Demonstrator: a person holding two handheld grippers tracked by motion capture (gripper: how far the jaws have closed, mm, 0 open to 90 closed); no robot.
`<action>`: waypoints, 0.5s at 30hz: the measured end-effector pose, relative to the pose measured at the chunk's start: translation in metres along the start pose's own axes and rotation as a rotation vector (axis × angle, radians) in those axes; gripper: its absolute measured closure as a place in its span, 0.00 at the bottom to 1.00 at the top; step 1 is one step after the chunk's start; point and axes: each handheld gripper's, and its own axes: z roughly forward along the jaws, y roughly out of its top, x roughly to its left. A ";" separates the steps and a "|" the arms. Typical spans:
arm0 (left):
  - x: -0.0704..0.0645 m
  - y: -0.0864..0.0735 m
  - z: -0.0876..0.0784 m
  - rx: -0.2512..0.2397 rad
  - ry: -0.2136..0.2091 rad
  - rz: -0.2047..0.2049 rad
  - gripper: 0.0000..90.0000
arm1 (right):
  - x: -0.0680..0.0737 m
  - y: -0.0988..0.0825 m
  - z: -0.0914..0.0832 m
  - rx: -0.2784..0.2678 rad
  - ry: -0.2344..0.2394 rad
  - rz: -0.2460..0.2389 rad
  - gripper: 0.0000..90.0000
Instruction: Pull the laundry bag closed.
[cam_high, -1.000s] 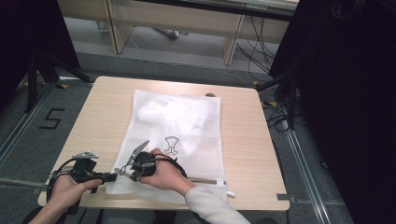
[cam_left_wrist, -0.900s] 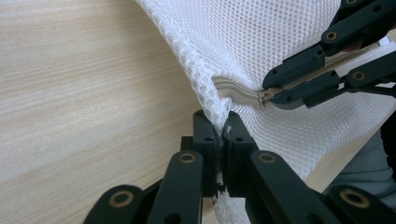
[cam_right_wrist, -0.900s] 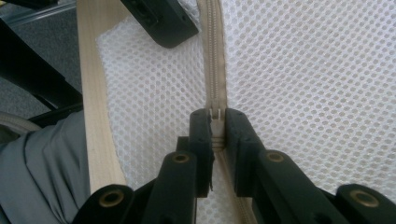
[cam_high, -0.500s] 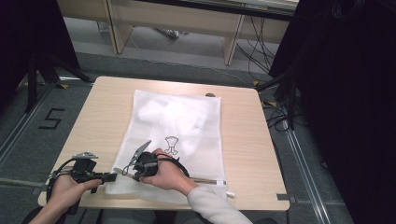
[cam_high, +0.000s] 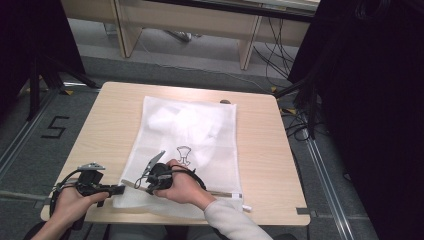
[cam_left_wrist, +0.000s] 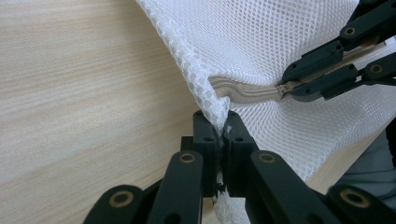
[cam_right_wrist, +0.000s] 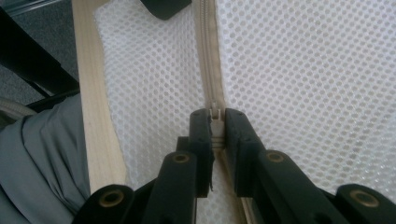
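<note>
mesh laundry bag (cam_high: 190, 135) with white clothing (cam_high: 186, 122) inside, flat on table (cam_high: 107, 125)

Both tongs (cam_high: 122, 189) (cam_high: 142, 181) clamped tight

- The white see-through mesh bag (cam_high: 186, 145) has something pale and lumpy inside. It is too blurry to tell what it is.
- The small black drawing (cam_high: 184, 154) on the bag is too tiny to make out.
- In the high view, the person's right hand (cam_high: 181, 186) covers most of the right gripper (cam_high: 148, 182), so its tips are hidden.
- In the right gripper view, the small beige zipper pull (cam_right_wrist: 215, 115) is mostly hidden between the jaws.
- In the left gripper view, the bag's corner goes out of sight between the left gripper's (cam_left_wrist: 221, 140) jaws.
- The person's grey trousers (cam_right_wrist: 42, 158) are cut off by the picture's edge.
</note>
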 end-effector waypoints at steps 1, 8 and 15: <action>0.000 0.000 0.000 0.005 -0.002 0.003 0.95 | -0.001 -0.001 0.000 -0.004 -0.001 0.009 0.92; 0.000 0.000 0.000 0.004 -0.005 0.003 0.95 | -0.001 -0.001 -0.002 -0.002 0.003 -0.007 0.92; 0.001 0.000 -0.001 0.009 -0.001 0.006 0.95 | -0.003 -0.007 -0.004 0.001 -0.002 0.002 0.92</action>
